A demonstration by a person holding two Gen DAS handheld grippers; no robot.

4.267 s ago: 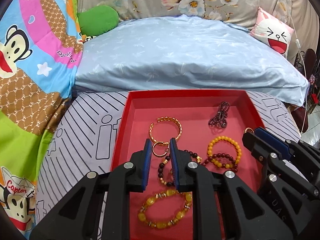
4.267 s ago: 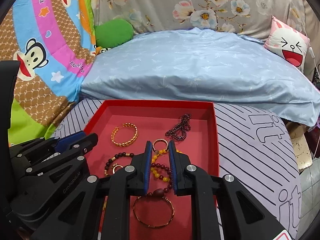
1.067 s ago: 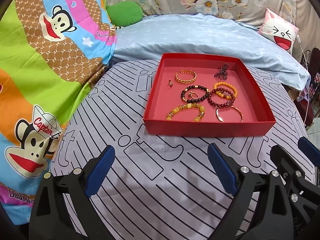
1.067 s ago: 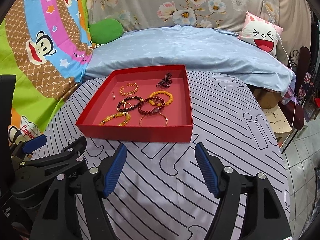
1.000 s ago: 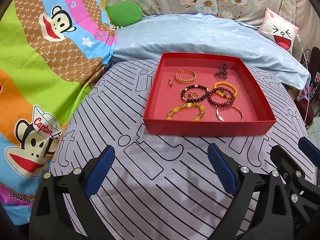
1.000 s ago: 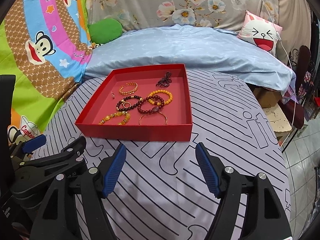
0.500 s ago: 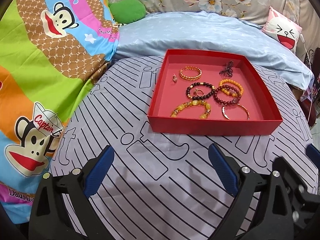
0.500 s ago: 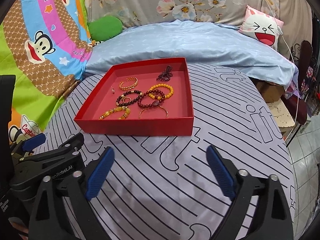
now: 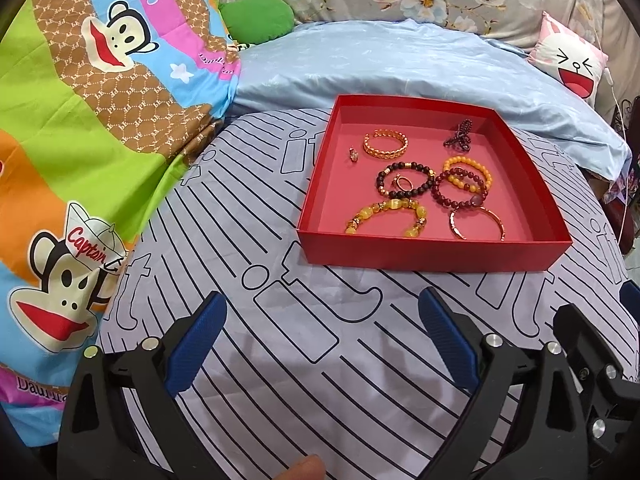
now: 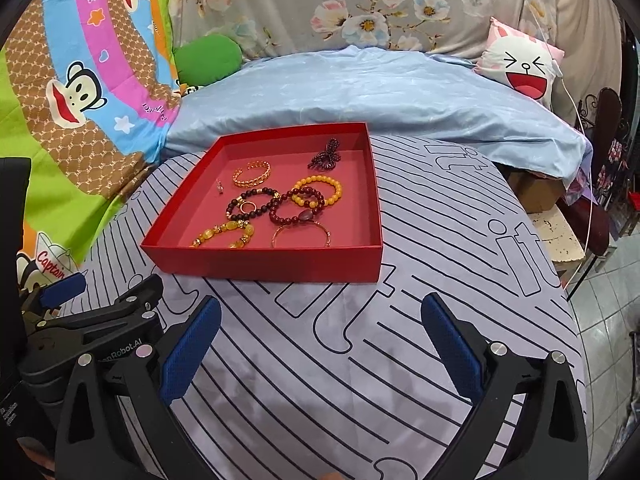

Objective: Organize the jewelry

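A red tray [image 9: 432,254] [image 10: 264,266] sits on the striped grey cloth. In it lie a gold chain bangle [image 9: 385,144] [image 10: 252,173], a small ring [image 9: 353,155], a dark bead bracelet [image 9: 405,180], an orange bead bracelet [image 9: 467,170] [image 10: 318,191], a dark red bracelet [image 9: 456,196], a yellow bracelet [image 9: 386,220] [image 10: 224,235], a thin gold bangle [image 9: 476,224] and a dark beaded piece [image 9: 458,136] [image 10: 325,159]. My left gripper [image 9: 322,320] and right gripper [image 10: 320,326] are wide open and empty, held apart from the tray on its near side.
A light blue pillow [image 9: 400,64] lies behind the tray. A monkey-print blanket [image 9: 88,128] is on the left, with a green cushion [image 9: 256,18]. A white face cushion [image 10: 520,64] is at the back right. The bed edge and tiled floor [image 10: 608,320] are on the right.
Both grippers, shut down in the tray four seconds ago, have pulled back and opened wide. In the last half second the views shifted slightly; the jewelry has not moved.
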